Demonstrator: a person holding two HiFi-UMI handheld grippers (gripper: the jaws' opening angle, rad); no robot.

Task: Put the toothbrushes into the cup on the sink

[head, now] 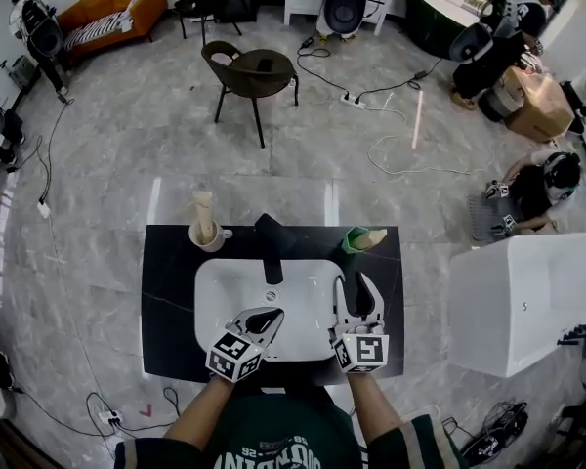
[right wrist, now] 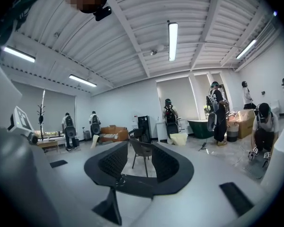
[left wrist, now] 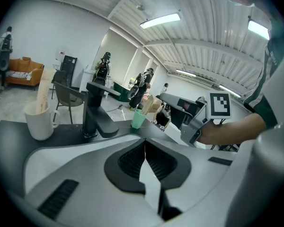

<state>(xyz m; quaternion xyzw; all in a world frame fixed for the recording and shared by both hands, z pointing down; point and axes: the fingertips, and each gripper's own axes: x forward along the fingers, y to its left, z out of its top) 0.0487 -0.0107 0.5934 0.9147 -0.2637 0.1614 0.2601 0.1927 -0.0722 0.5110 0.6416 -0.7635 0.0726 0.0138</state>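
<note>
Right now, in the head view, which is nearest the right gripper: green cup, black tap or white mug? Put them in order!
From the right gripper:
1. Green cup, just beyond it, right side.
2. Black tap, at the middle.
3. White mug, far left.

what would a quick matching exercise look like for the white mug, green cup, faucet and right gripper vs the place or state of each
1 white mug
2 green cup
3 faucet
4 right gripper

a back right of the counter
b jaws apart, nothing between
c back left of the counter
d behind the basin, centre

Pairs: 1-c, 2-a, 3-d, 4-b
</note>
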